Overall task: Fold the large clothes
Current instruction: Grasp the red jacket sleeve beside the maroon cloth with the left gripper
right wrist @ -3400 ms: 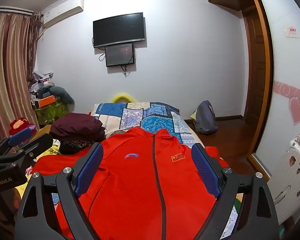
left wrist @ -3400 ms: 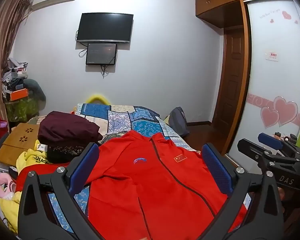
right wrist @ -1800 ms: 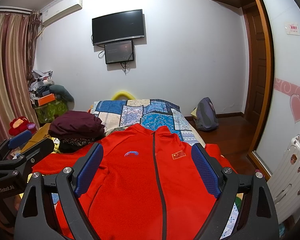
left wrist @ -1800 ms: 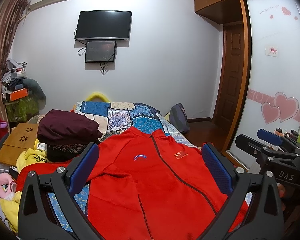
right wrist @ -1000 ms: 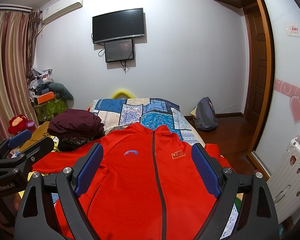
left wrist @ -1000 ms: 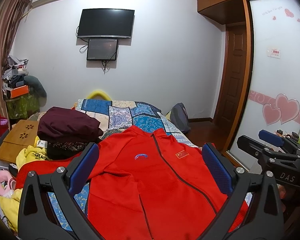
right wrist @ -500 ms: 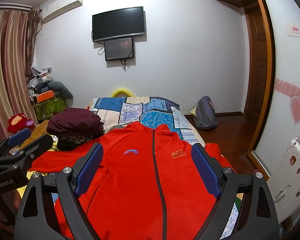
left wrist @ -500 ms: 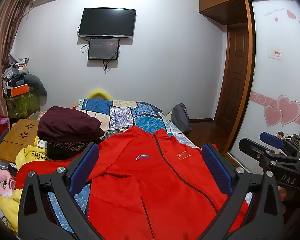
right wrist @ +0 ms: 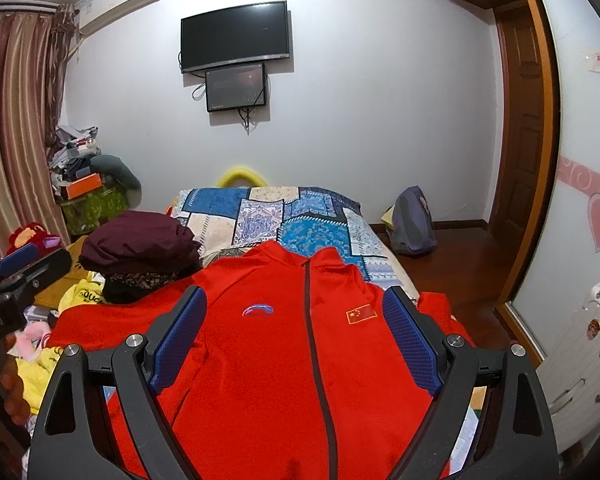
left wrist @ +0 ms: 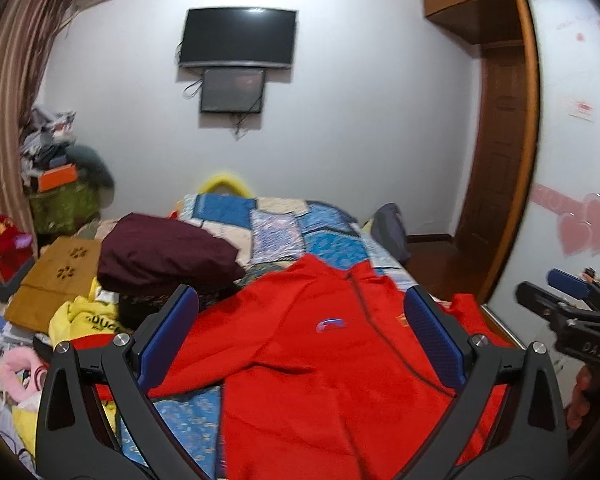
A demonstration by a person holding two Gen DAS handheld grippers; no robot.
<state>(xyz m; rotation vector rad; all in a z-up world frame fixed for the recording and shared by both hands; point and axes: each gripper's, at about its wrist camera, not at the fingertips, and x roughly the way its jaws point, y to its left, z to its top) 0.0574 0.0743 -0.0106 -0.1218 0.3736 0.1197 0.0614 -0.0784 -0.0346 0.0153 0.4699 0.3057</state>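
Red jacket (right wrist: pixel 284 344) spread flat, front up, zipped, on bed (right wrist: pixel 300 216). Left tongs (left wrist: pixel 300 336) wide apart, empty, above jacket. Right tongs (right wrist: pixel 296 336) likewise wide, empty. Maroon bundle (right wrist: pixel 140 244) beside collar.

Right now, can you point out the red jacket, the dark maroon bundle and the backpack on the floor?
red jacket (right wrist: pixel 260 360), right wrist view, on its chest left of the zipper.
dark maroon bundle (right wrist: pixel 138 244), right wrist view, on its rounded top.
backpack (right wrist: pixel 412 226), right wrist view, on its front.
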